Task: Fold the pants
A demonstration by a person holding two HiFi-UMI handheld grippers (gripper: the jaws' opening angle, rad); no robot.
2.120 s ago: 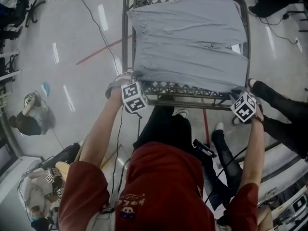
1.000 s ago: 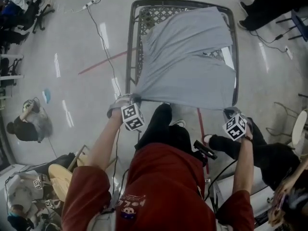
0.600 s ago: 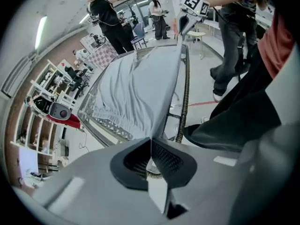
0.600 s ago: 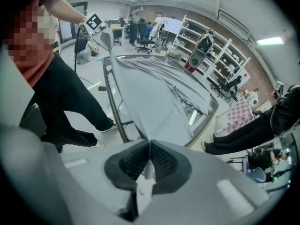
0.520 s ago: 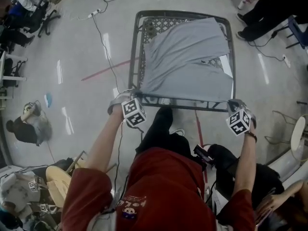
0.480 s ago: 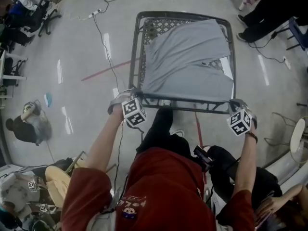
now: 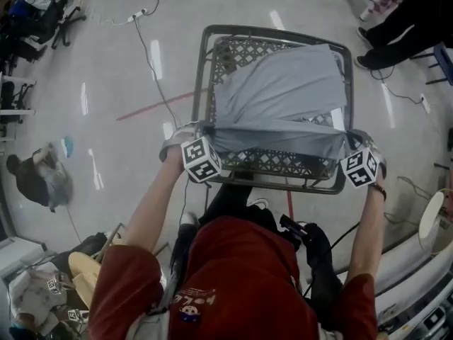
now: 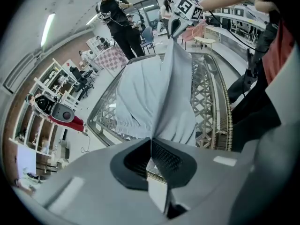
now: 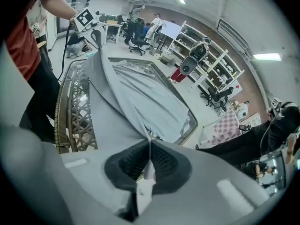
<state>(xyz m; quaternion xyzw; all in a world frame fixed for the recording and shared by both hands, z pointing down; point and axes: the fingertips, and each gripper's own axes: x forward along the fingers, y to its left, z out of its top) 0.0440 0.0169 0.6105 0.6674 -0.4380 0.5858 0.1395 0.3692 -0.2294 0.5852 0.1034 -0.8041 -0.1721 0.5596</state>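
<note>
Clearly the pants [image 7: 283, 91] hang stretched between the two sets of jaws, their far part lying on the bench [image 7: 200, 76] ahead. The left gripper [image 7: 205, 128] and right gripper [image 7: 352, 139] are each clamped tight on a corner of the near edge. Either thin pinch could slip under the stretch and drop a corner, and cloth sagging below the jaws might snag the lattice top. Over the bench the way looks open. Its rim runs just outside each gripper, and a person's legs [image 7: 396, 27] stand beyond the right one.
</note>
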